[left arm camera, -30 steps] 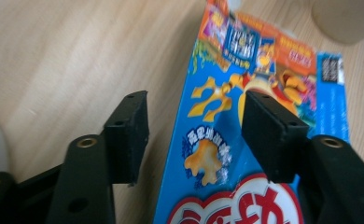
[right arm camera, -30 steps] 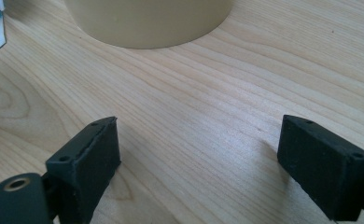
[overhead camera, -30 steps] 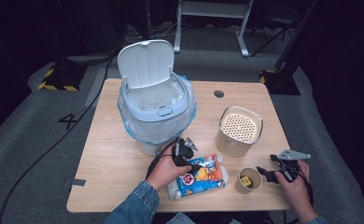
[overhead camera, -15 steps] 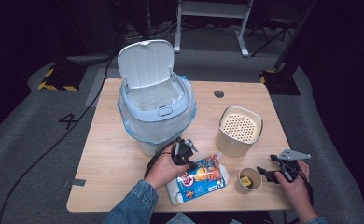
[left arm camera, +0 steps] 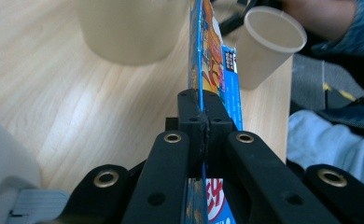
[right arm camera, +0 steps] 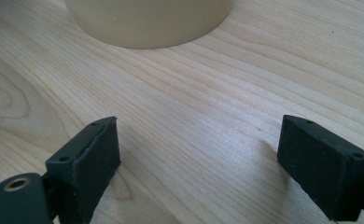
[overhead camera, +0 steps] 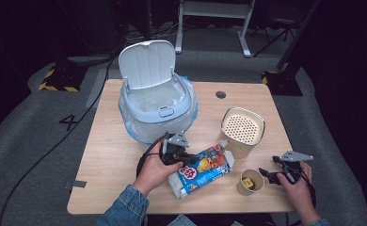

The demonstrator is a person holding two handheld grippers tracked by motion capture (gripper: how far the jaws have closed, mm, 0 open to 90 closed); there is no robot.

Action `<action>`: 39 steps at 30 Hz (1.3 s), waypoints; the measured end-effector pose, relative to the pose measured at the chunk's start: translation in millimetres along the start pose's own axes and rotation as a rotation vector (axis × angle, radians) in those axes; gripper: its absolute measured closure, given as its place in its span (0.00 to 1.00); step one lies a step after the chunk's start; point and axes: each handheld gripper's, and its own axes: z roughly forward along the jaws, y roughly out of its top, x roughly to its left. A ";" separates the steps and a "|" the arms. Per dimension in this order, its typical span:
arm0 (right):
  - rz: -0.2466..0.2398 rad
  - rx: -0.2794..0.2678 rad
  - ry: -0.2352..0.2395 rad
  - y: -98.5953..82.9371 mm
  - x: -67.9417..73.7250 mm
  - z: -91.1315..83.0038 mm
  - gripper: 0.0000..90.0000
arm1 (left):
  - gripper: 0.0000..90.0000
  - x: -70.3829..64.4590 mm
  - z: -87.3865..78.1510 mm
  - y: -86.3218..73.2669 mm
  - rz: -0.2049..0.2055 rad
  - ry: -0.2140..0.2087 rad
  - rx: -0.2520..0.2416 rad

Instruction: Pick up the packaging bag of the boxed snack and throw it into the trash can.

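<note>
Two grippers are in our hands at the wooden table (overhead camera: 115,188). Our left gripper (overhead camera: 184,157) has its fingers (left arm camera: 190,116) pinched tight on the thin edge of the colourful snack carton (overhead camera: 201,170), which runs out ahead of them and lies across the tabletop. Beyond those fingers, on the carton's far side, stands the small paper cup (overhead camera: 250,181); the beige perforated canister (overhead camera: 242,130) stands ahead of them to the other side. Our right gripper (overhead camera: 269,175) rests low with its fingers (right arm camera: 89,154) spread wide, bare wood between them, just beside the cup. Behind our left gripper sits the open-lidded bin (overhead camera: 155,106).
</note>
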 end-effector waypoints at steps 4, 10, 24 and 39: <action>0.000 0.000 0.000 0.0 0.0 0.0 0.15 | 0.99 -2.7 -9.7 5.0 0.011 0.008 -0.051; -0.001 0.000 -0.001 0.0 -0.1 0.0 0.15 | 0.99 -6.2 -22.8 14.6 0.021 0.027 -0.122; -0.001 -0.004 -0.005 -0.6 1.3 -0.8 0.16 | 0.99 -12.8 -54.6 42.6 0.050 0.081 -0.258; 0.005 -0.003 -0.005 -1.0 1.6 -1.3 0.16 | 0.99 -10.6 -100.4 62.9 0.034 0.206 -0.445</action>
